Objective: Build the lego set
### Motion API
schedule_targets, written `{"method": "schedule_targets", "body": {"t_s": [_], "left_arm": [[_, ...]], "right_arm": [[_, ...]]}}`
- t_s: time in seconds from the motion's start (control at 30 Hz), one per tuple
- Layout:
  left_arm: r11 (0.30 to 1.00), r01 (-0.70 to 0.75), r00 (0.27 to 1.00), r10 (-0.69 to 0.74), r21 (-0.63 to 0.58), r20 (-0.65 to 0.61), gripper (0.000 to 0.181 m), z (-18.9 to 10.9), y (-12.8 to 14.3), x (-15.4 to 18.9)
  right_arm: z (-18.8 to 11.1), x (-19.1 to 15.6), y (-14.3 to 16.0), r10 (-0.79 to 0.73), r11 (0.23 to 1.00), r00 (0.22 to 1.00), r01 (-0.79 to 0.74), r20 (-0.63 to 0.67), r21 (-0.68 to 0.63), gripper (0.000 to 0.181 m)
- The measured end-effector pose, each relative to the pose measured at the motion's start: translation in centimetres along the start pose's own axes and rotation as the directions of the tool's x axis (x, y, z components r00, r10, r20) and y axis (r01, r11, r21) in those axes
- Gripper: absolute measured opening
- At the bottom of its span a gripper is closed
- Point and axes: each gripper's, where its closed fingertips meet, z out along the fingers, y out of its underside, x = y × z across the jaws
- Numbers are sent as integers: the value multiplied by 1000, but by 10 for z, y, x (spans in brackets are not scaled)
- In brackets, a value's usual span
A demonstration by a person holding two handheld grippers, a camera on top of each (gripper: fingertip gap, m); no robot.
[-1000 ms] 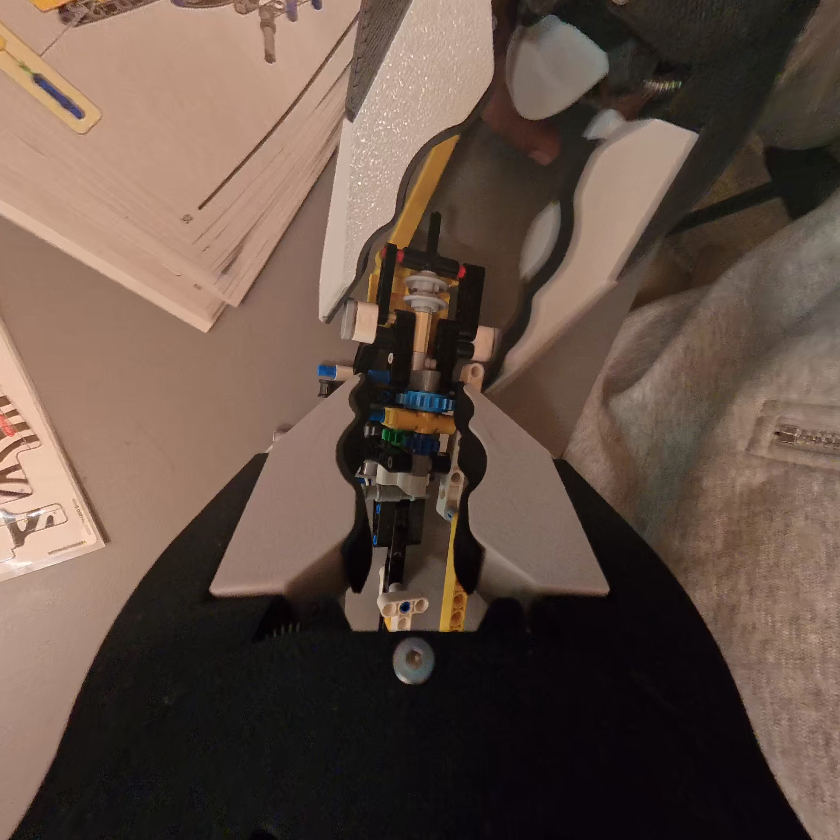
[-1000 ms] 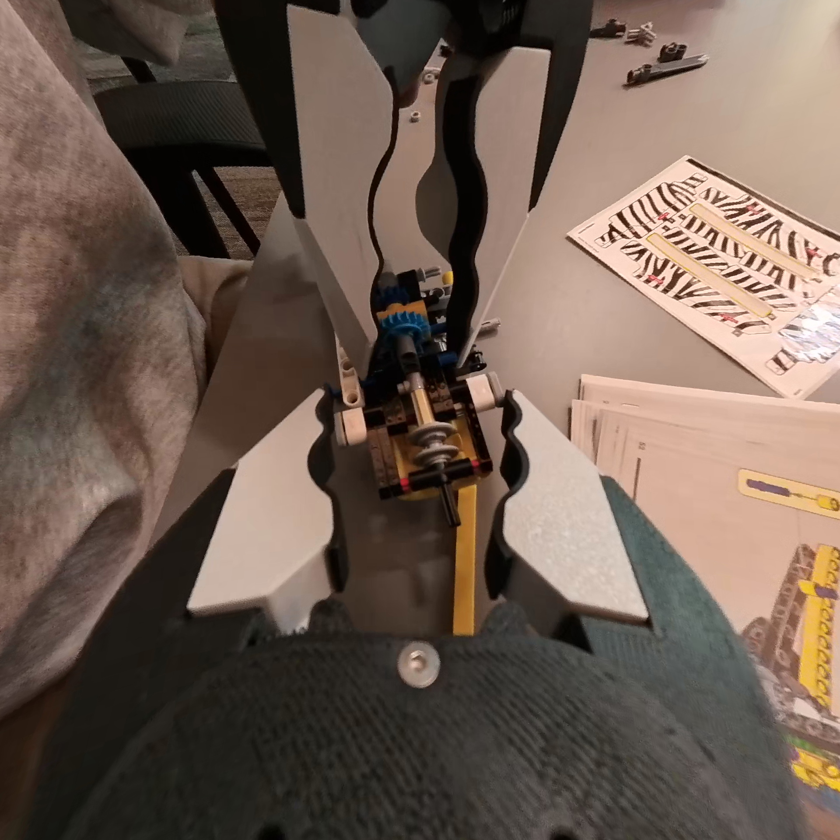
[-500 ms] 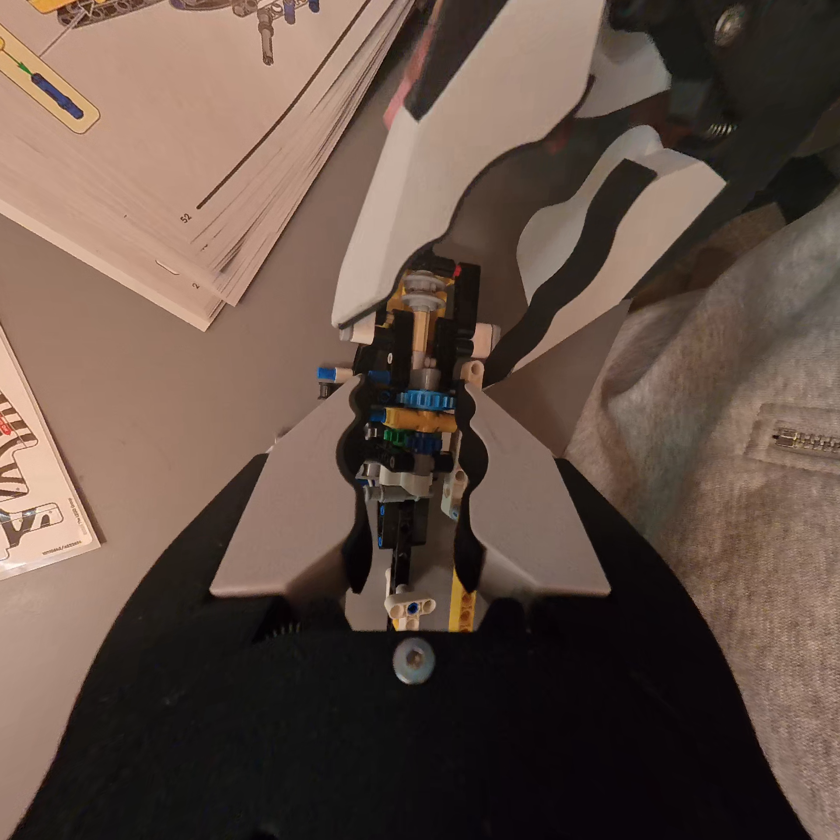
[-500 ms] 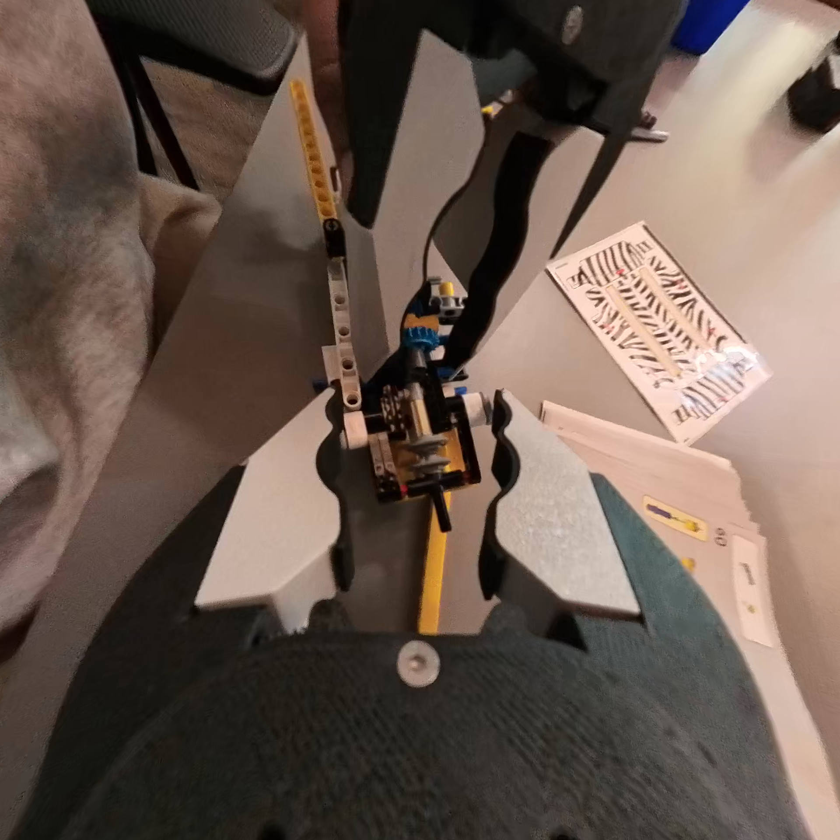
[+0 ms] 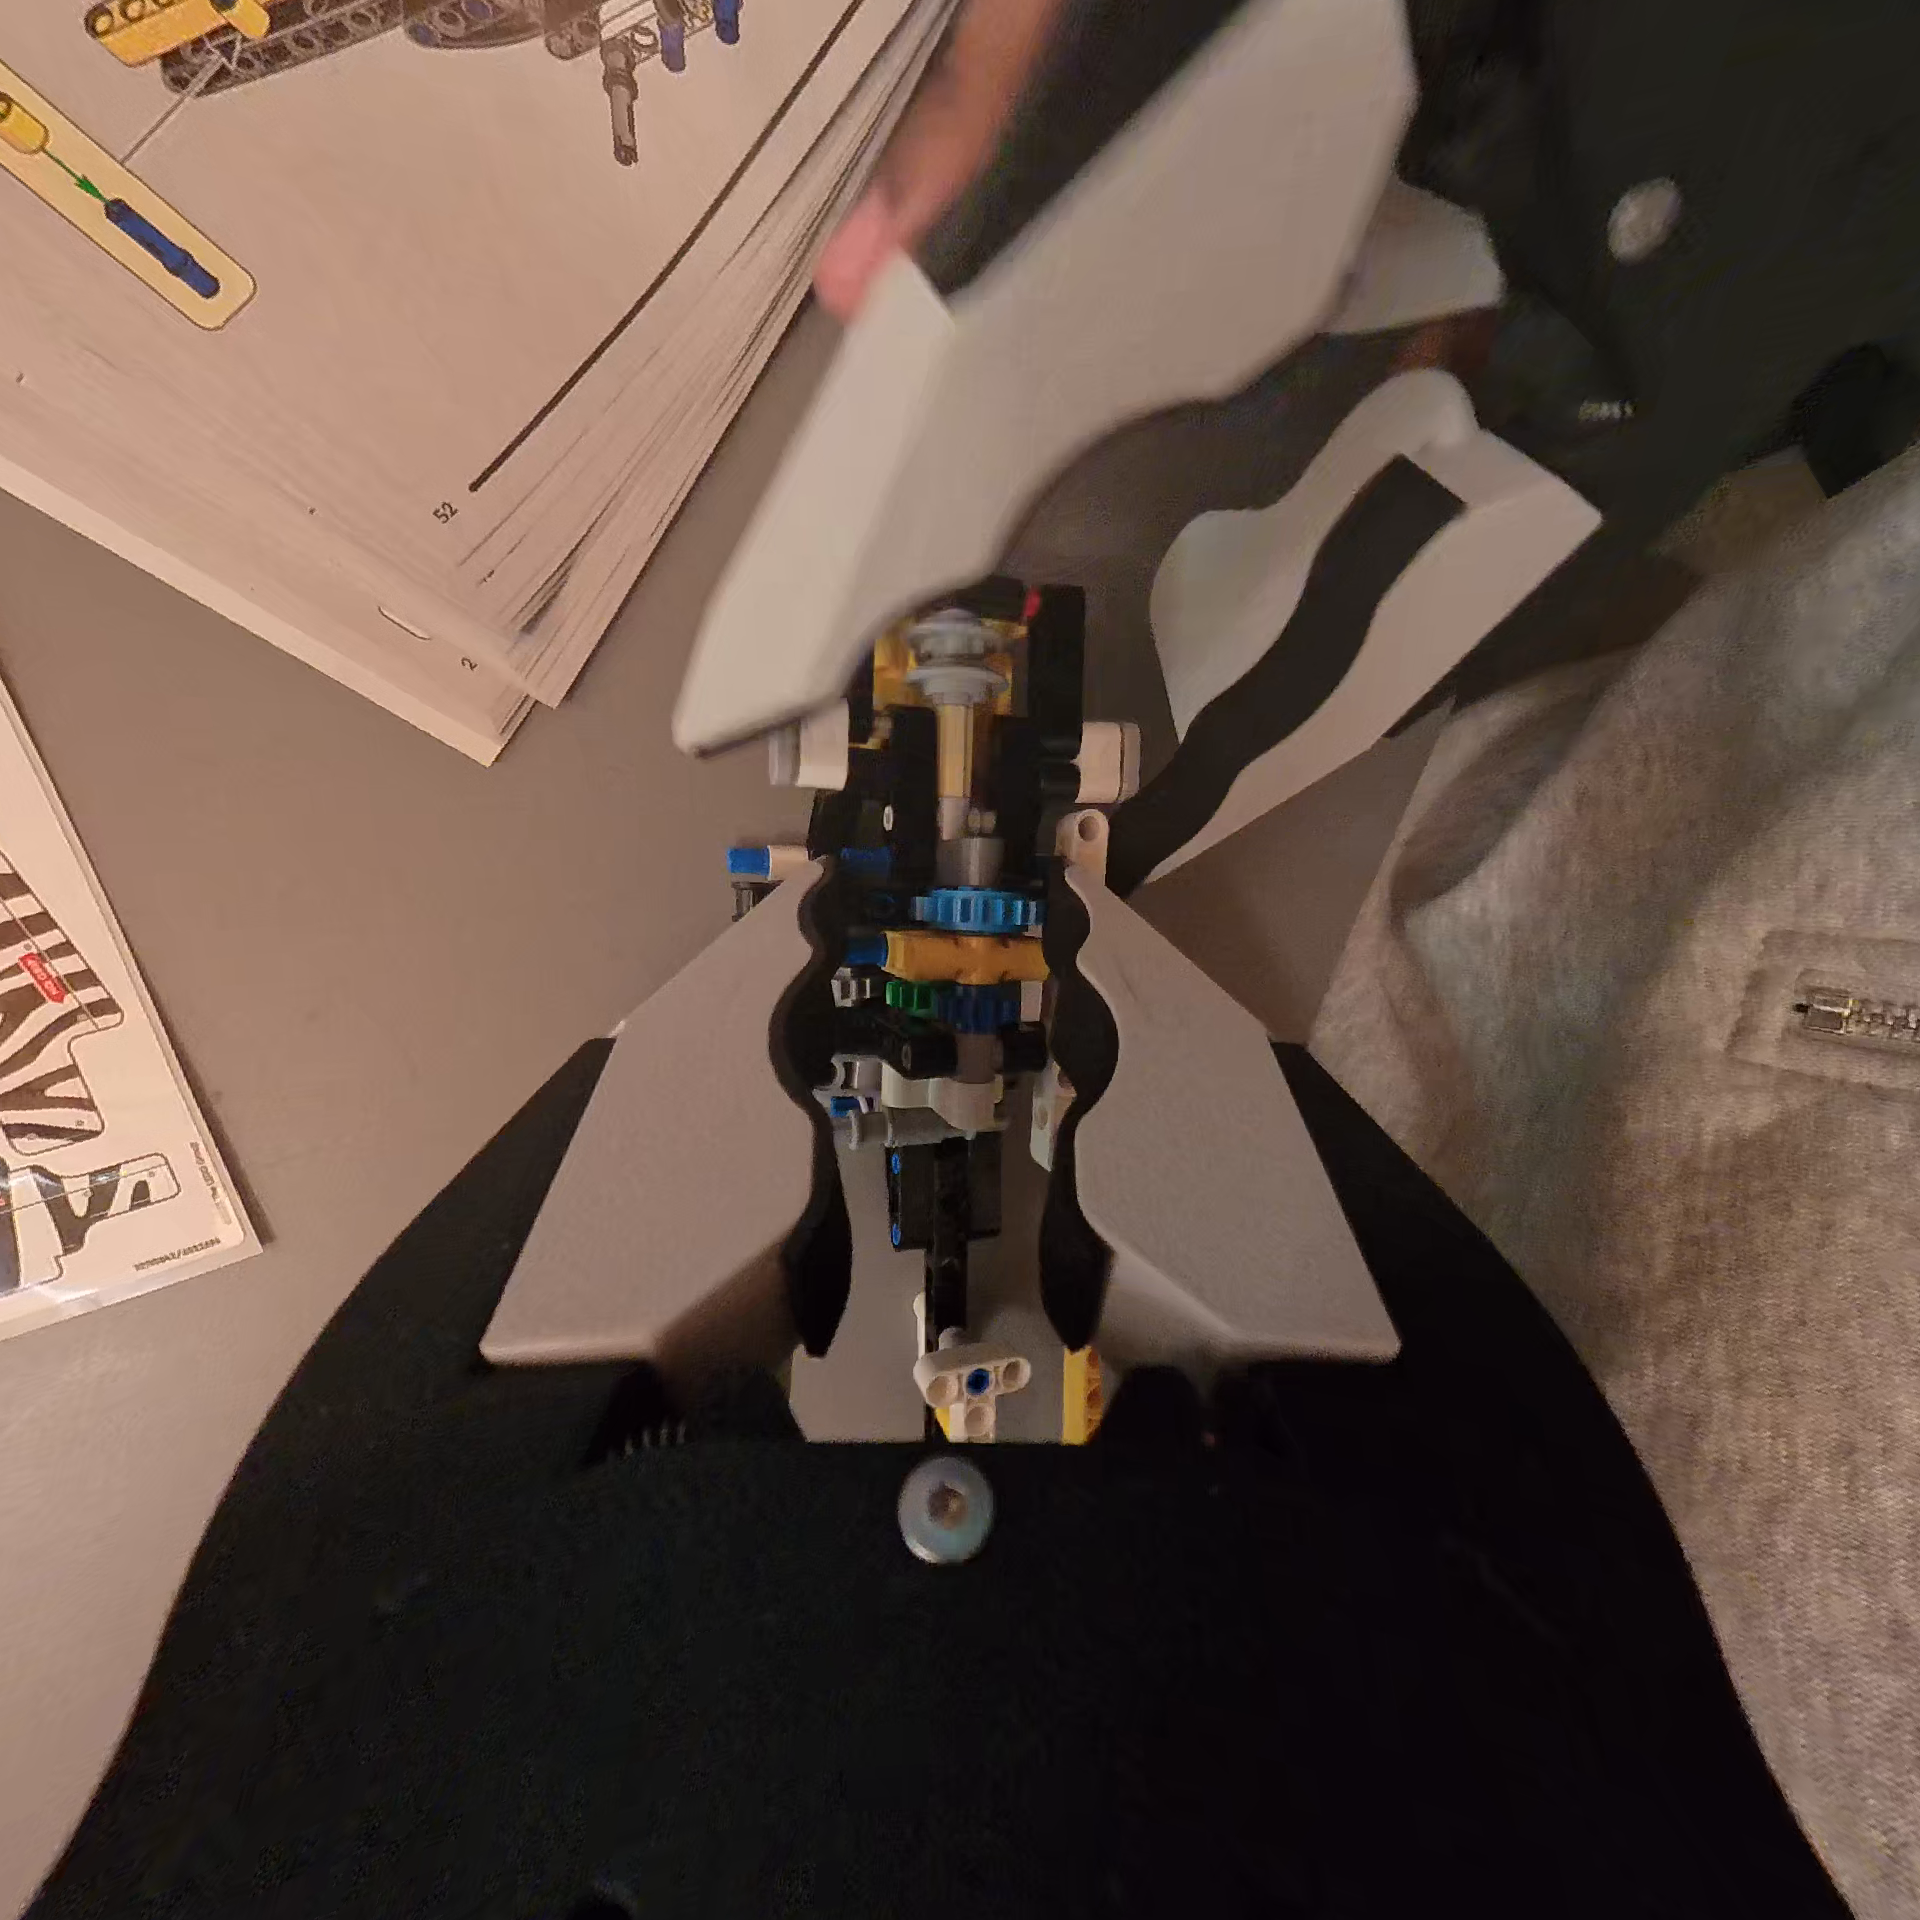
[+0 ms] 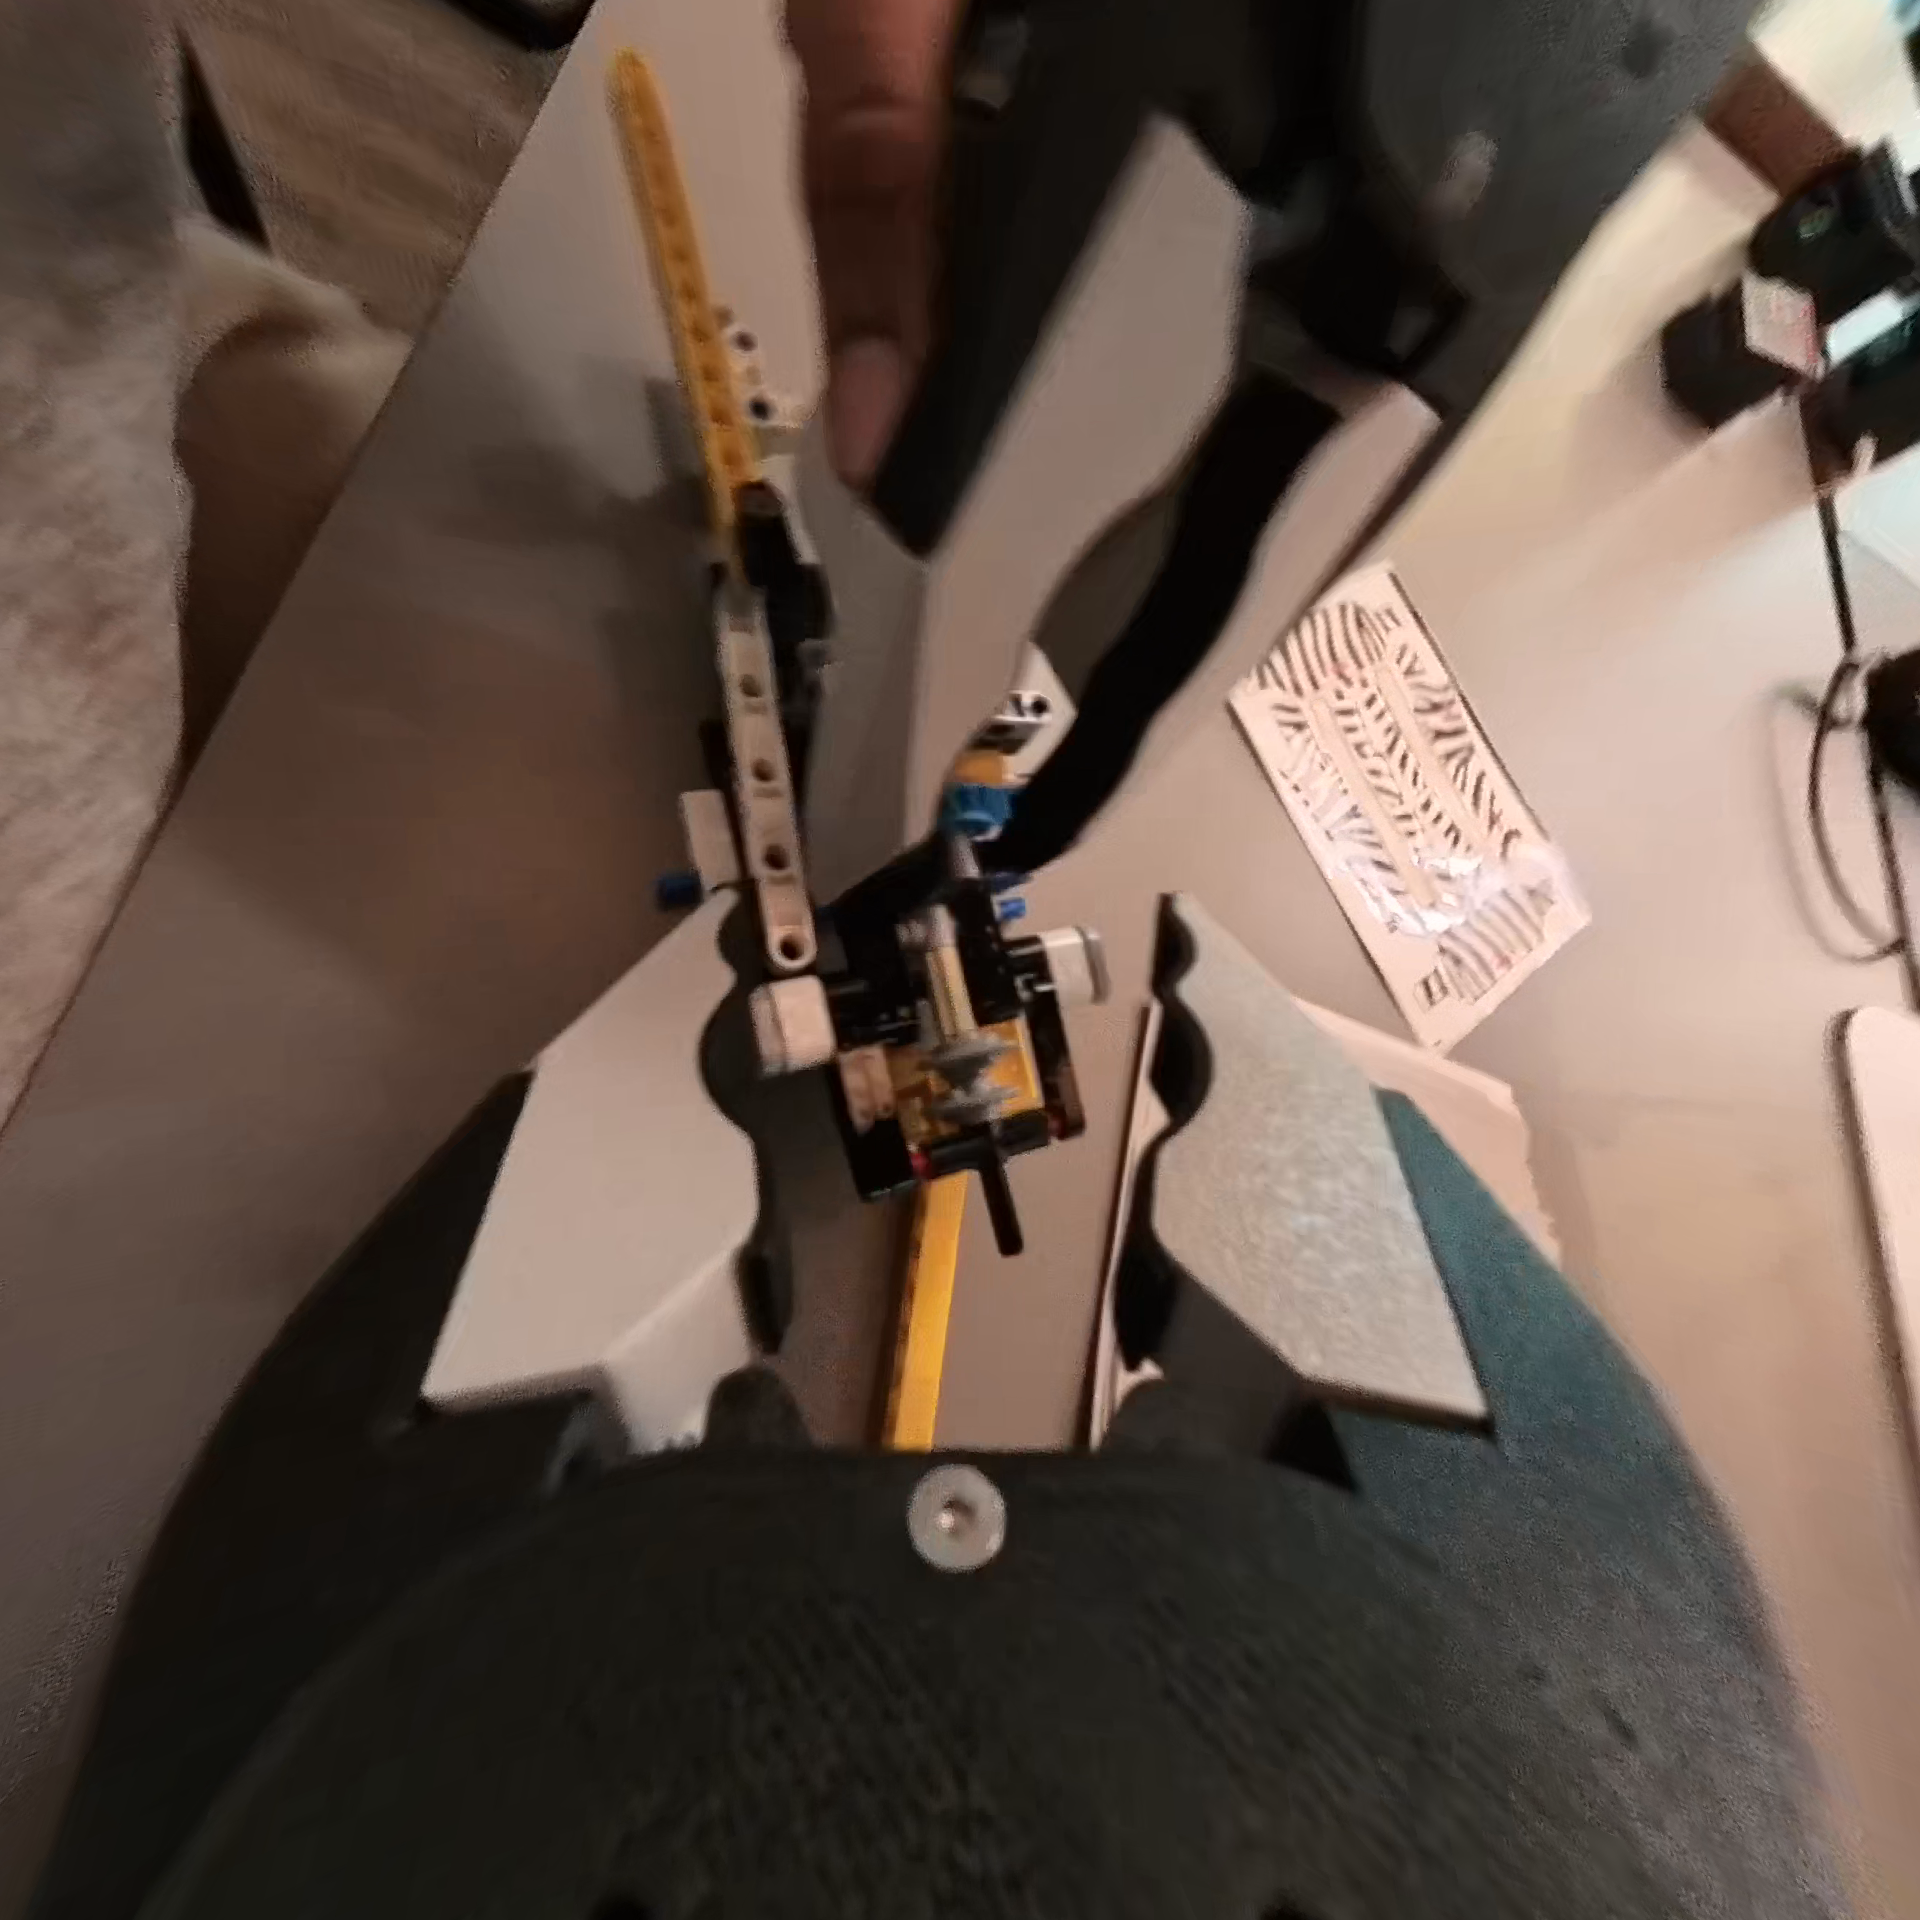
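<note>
Yellow beam (image 6: 681, 270) only in right wrist view

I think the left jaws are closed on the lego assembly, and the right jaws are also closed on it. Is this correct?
Not fully. The left gripper is shut on the lego assembly, but the right gripper is open: the right wrist view shows its jaws spread wide beside the assembly's end, with a clear gap on one side.

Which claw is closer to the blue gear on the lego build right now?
Left. The left claw is shut on the lego build with the blue gear between its fingers; the right claw is open at the build's far end.
</note>
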Motion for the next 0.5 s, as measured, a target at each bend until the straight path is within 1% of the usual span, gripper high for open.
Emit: {"method": "schedule_targets", "body": {"t_s": [0.03, 0.1, 0.17, 0.2, 0.33, 0.5], "left_arm": [[1000, -1, 1000, 1, -1, 1, 38, 0, 0, 0], [1000, -2, 1000, 2, -5, 3, 38, 1, -1, 1], [1000, -3, 1000, 3, -6, 6, 38, 1, -1, 1], [1000, -1, 1000, 1, -6, 4, 37, 1, -1, 1], [1000, -2, 1000, 2, -8, -5, 37, 2, -2, 2], [1000, 4, 1000, -4, -8, -14, 36, 2, -2, 4]], "right_arm": [[0, 2, 3, 66, 998, 997, -66, 31, 10, 80], [1, -4, 7, 191, 981, 970, -193, 149, -5, 74], [1, -7, 9, 266, 964, 943, -267, 202, -23, 75], [0, -8, 9, 280, 959, 935, -283, 219, -19, 73], [-1, -9, 10, 284, 956, 931, -292, 231, 2, 72], [-3, -10, 9, 260, 963, 937, -268, 233, 5, 70]]}}
